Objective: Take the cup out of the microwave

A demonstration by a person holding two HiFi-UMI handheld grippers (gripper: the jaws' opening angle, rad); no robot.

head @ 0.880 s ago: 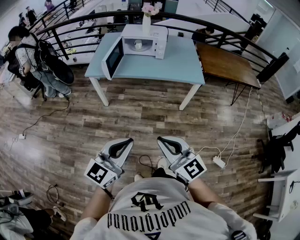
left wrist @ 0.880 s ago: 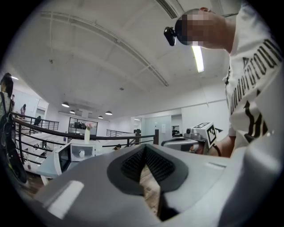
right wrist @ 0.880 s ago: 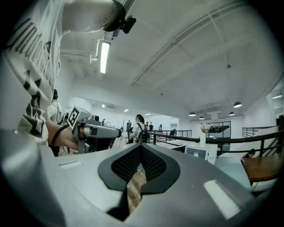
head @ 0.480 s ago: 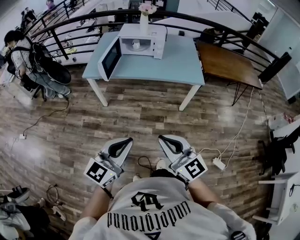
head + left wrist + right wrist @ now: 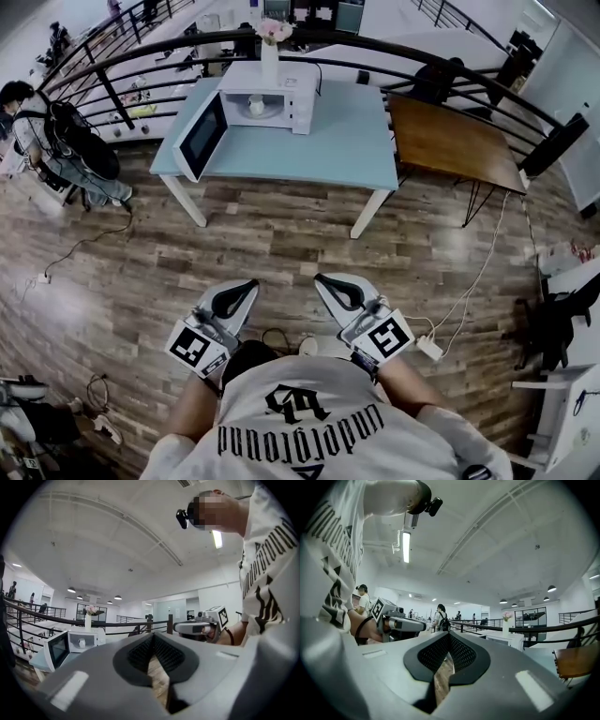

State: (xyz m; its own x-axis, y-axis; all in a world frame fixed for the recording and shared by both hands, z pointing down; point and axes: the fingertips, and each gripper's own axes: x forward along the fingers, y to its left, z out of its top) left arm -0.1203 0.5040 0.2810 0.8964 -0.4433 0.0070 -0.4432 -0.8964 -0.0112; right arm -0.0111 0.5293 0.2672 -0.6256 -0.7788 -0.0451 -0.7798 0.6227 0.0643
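Bottom centre: L gripper (image 5: 249, 285) & R gripper (image 5: 322, 279), grey moulded shells w/ black ribbed pads. Both closed tip to tip, nothing between. Handles mostly hidden behind their marker cubes and the white shirt (image 5: 300, 431). Beyond, plank wood floor (image 5: 281, 234). Upper centre-left: pale blue table (image 5: 309, 150) carries a boxy white microwave (image 5: 302, 101), door (image 5: 200, 138) swung open. Cup (image 5: 255, 106) sits inside the cavity, small, whitish, details hard to make out. Slim vase (image 5: 270, 61) on top.
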